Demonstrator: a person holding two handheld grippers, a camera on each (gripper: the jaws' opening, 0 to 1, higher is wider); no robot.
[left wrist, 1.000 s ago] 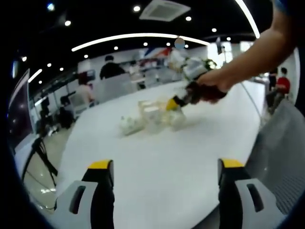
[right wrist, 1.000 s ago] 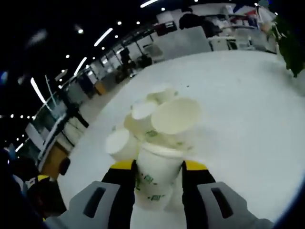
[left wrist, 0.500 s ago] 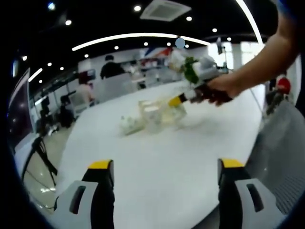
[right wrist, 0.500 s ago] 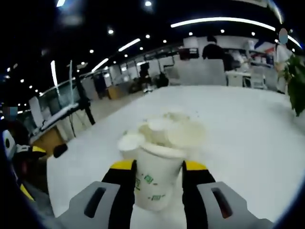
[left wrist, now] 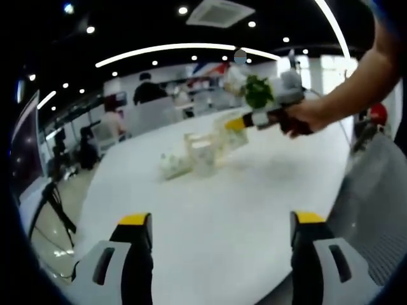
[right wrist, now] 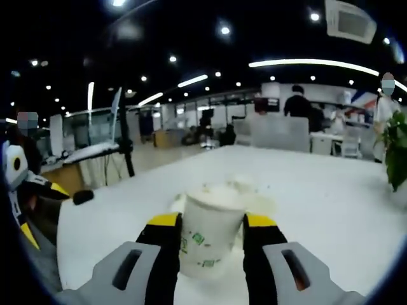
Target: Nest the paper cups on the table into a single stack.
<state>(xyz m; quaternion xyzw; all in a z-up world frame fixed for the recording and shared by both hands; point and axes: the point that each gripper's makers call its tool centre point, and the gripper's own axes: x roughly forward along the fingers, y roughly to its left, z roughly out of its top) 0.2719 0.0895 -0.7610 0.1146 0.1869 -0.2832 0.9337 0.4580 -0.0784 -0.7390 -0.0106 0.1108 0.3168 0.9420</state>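
The white table (left wrist: 210,216) runs broad and bare ahead of the left gripper (left wrist: 216,222), whose yellow-tipped fingers (left wrist: 135,220) stand wide apart with nothing between them, parked near the table's close edge, my guess being to leave room for the other hand. Well ahead of those fingers sits the cluster of paper cups (left wrist: 194,155), some upright and at least one looks tipped on its side, though the blur makes a count impossible. Just to the right of the cluster the person's hand (left wrist: 305,114) carries the right gripper (left wrist: 236,122), raised off the table. Over to the right gripper view: the right gripper (right wrist: 206,222) has its fingers (right wrist: 163,222) pressed against both sides of one paper cup (right wrist: 206,225), mouth up, green print showing on its wall. It is held upright, probably so it can drop straight into another cup. Just past the fingertips, behind the held cup, the pale rims of the remaining cups (right wrist: 254,197) peek out on the table. Stacking looks barely begun.
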